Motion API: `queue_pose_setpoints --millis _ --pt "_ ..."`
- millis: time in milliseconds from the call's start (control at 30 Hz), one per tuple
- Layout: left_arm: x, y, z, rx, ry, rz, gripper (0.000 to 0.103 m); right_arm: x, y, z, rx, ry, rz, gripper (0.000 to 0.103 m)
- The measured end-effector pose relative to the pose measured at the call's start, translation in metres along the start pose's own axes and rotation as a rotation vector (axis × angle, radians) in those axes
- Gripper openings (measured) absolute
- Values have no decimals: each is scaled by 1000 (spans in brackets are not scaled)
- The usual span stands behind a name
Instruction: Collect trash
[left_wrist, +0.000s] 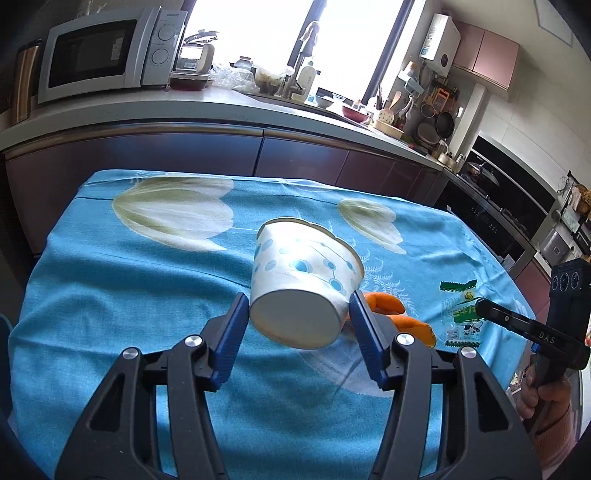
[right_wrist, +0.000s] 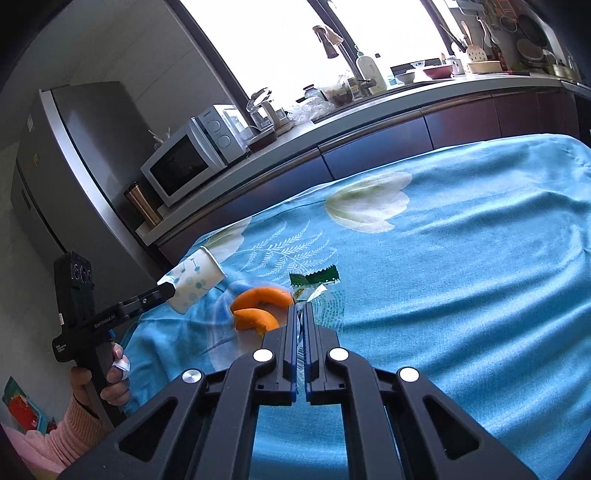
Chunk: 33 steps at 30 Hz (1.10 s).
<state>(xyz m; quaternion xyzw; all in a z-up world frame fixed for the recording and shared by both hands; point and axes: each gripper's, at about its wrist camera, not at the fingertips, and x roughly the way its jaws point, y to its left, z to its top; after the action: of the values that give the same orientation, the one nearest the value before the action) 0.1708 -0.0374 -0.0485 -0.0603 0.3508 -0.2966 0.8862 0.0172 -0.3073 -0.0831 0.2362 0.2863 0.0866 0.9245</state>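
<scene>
A white paper cup (left_wrist: 303, 280) with blue dots is held on its side, base toward the camera, just above the blue flowered tablecloth (left_wrist: 129, 295). My left gripper (left_wrist: 299, 297) is shut on it, one blue pad on each side; the right wrist view shows the same cup (right_wrist: 195, 280) in the left gripper (right_wrist: 166, 291). Two orange peel pieces (right_wrist: 258, 306) lie on the cloth, partly hidden behind the cup as the peel (left_wrist: 391, 306). My right gripper (right_wrist: 301, 306) is shut on a clear green-printed wrapper (right_wrist: 317, 291), also seen as the wrapper (left_wrist: 461, 317) pinched by the right gripper (left_wrist: 480, 308).
A kitchen counter (left_wrist: 221, 107) runs behind the table with a microwave (left_wrist: 107, 55), a sink tap (right_wrist: 340, 44) and utensils. A grey fridge (right_wrist: 74, 147) stands to the left and a stove (left_wrist: 498, 206) to the right. The cloth drops off at the table's edges.
</scene>
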Motion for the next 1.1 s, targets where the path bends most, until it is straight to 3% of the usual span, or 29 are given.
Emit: queue_pose_setpoints --millis 400,1100 --pt "-67 24 -22 -51 -73 19 56 19 51 3 -86 23 136 2" --pt "-180 94 -86 -211 -165 183 56 91 157 -1 -225 166 367 2"
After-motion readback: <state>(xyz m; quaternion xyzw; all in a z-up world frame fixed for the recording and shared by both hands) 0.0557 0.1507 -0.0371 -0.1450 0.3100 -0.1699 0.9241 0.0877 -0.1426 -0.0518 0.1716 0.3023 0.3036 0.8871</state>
